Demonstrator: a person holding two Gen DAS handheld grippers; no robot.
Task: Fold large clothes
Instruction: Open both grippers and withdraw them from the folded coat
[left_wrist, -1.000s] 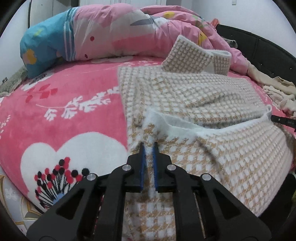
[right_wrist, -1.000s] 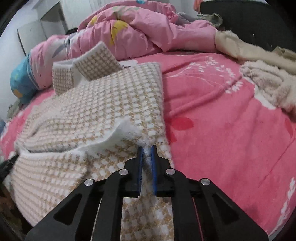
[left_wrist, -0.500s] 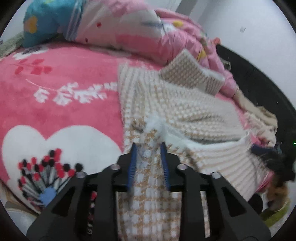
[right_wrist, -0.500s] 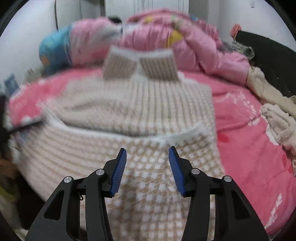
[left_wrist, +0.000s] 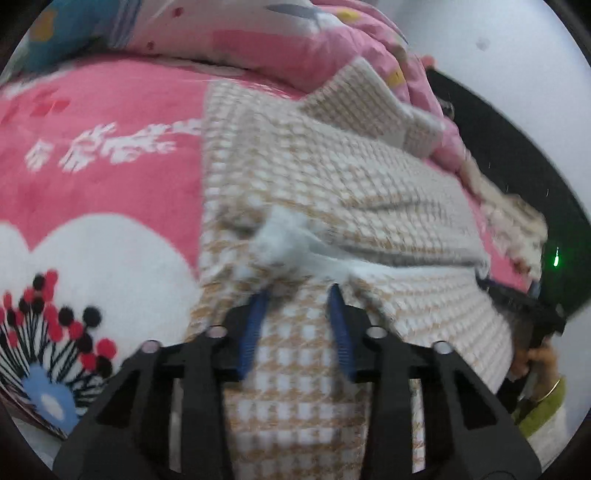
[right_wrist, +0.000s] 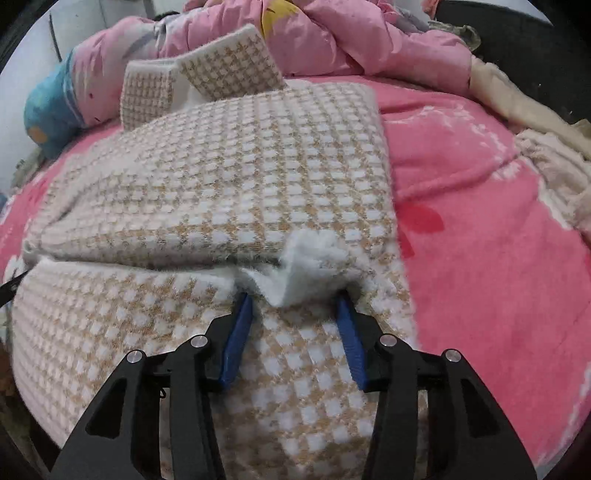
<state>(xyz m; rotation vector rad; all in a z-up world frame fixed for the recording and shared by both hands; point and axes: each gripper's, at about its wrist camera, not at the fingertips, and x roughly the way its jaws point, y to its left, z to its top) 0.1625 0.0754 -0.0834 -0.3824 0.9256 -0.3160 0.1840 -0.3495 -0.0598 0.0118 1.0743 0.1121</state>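
A large tan-and-white houndstooth garment (left_wrist: 332, 177) (right_wrist: 240, 177) lies flat on the bed, its near part folded up over itself. The fold's edge shows a white fleecy lining (left_wrist: 288, 240) (right_wrist: 310, 258). My left gripper (left_wrist: 299, 293) is open over the fold's left corner, with the white tuft just beyond its tips. My right gripper (right_wrist: 294, 296) hovers at the right corner. Its jaws are closing, but the pads press on nothing; the white tuft lies just ahead of its tips. Two cuffs (right_wrist: 221, 70) stick up at the far end.
The pink flowered blanket (left_wrist: 103, 155) (right_wrist: 480, 229) covers the bed. A pink duvet (right_wrist: 351, 40) and a blue pillow (right_wrist: 48, 110) lie at the far end. Cream clothes (right_wrist: 546, 162) lie at the right by the black bed frame. A hand (left_wrist: 539, 358) holds the other gripper.
Both grippers were shut on the fold's white edge a second ago. They have opened and let it go, and the edge now rests on the garment. Both have shifted slightly.
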